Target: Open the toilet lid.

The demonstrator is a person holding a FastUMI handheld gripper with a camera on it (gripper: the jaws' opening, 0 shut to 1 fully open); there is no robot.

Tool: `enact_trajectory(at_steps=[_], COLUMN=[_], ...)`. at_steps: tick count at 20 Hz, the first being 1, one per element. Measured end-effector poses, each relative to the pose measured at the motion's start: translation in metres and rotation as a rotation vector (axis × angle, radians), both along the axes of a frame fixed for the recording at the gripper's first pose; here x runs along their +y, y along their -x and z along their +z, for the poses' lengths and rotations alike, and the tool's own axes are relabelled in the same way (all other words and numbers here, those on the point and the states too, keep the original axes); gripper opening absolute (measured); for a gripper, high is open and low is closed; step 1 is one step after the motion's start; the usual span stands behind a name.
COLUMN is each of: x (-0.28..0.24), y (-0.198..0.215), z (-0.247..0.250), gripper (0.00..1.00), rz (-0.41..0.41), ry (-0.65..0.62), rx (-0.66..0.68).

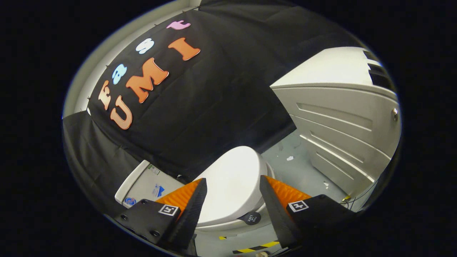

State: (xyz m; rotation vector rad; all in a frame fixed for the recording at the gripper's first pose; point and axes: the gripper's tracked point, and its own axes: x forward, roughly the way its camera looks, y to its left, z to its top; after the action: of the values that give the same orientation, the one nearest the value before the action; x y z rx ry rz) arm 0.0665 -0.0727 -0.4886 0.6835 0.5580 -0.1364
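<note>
1. The hand-held gripper point(232, 205) is spread wide, its two fingers well apart and holding nothing.
2. The toilet lid point(232, 182) is white and lies closed, flat on the toilet bowl point(228, 225), whose rim shows as a pale band under the lid's near edge.
3. The lid sits between the fingers and just ahead of them; neither finger point(192, 210) appears to touch it, though the fingers overlap its sides in the view.
4. A small round dark tab point(252, 218) with writing on it sticks out at the lid's near edge, close to the inner side of the right finger.
5. The white tank point(144, 184) stands beyond the left finger, against the black cloth wall point(214, 107), and carries a few small stickers on its face.
6. To the right of the toilet stands a white cabinet point(342, 125) with ribbed panels and a small metal knob point(394, 114) near its far corner.
7. The floor point(300, 167) between toilet and cabinet is pale grey, with a few small white scraps point(290, 157) lying on it.
8. A strip of yellow and black tape point(255, 247) lies on the floor below the bowl, near the fingertips.
9. Thin cables point(351, 200) run along the floor by the foot of the cabinet, beyond the right finger.
</note>
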Motion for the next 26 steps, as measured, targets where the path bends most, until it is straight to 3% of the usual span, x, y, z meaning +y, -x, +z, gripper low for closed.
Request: enact_trajectory(at_steps=[7, 13, 15, 22, 25, 26], x=[0.015, 0.015, 0.017, 0.058, 0.055, 0.055], y=[0.024, 0.025, 0.025, 0.034, 0.033, 0.032], z=[-0.058, -0.105, -0.114, -0.132, -0.138, -0.139], gripper=[0.96, 0.96, 0.96, 0.93, 0.82, 0.74], rz=[0.017, -0.124, -0.145, -0.019, -0.012, -0.014], ry=[-0.083, -0.382, -0.427, -0.468, -0.453, -0.457], rx=[0.083, 0.162, 0.190, 0.310, 0.328, 0.326])
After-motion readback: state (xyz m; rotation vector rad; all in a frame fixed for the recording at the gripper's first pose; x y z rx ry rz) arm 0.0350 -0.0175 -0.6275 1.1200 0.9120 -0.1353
